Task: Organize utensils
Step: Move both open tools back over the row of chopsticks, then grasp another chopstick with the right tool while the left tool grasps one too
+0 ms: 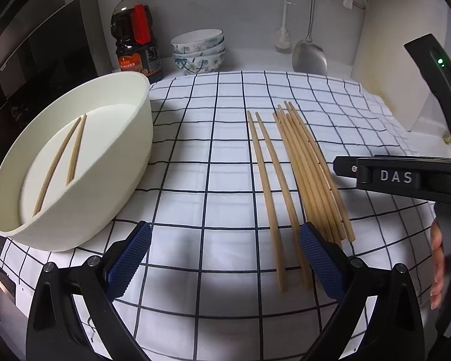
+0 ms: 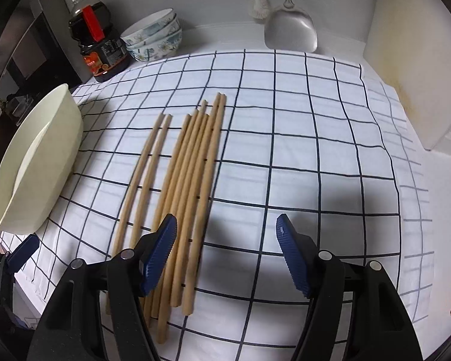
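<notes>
Checked cloth (image 1: 195, 180) covers bench; chopsticks (image 2: 192, 180) lie right of basin (image 1: 75, 186). Both claws, left claw (image 1: 225, 258) and right claw (image 2: 225, 252), released, empty. Risk: bundled sticks roll, scattering.

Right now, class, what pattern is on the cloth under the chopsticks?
The cloth is white with a dark grid of lines; the right wrist view shows it best.

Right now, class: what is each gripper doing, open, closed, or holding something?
Left gripper: open, holding nothing.
Right gripper: open, holding nothing, above the chopsticks.
</notes>
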Motion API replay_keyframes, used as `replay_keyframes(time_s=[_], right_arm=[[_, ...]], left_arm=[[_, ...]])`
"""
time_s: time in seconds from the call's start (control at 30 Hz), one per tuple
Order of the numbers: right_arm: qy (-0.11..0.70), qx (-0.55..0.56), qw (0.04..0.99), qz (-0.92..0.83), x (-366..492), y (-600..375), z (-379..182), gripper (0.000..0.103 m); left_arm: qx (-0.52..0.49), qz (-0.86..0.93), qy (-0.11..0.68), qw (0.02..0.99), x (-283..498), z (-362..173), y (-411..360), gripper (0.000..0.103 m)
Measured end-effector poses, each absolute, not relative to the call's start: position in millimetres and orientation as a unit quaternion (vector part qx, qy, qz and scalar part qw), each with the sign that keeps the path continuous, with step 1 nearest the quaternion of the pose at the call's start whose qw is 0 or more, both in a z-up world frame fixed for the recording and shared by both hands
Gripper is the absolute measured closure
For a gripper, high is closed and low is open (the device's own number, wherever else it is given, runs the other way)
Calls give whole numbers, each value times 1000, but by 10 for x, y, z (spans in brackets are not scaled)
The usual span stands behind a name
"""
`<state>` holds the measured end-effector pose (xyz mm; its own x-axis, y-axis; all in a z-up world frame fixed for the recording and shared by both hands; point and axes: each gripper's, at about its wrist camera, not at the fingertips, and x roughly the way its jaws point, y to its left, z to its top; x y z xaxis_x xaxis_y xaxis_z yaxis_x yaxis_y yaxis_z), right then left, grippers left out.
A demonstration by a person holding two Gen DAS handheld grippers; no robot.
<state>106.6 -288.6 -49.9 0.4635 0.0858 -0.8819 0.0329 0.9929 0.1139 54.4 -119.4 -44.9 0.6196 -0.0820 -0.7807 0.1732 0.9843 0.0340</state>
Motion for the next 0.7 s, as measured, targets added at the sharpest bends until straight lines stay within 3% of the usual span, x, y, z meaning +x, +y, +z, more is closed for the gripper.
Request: replay_keyframes(time_s=[0.7], right_arm=[[535, 29, 844, 8, 1119, -2834, -679, 37]], left_arm=[[58, -55, 471, 878, 832, -697, -1199, 6]])
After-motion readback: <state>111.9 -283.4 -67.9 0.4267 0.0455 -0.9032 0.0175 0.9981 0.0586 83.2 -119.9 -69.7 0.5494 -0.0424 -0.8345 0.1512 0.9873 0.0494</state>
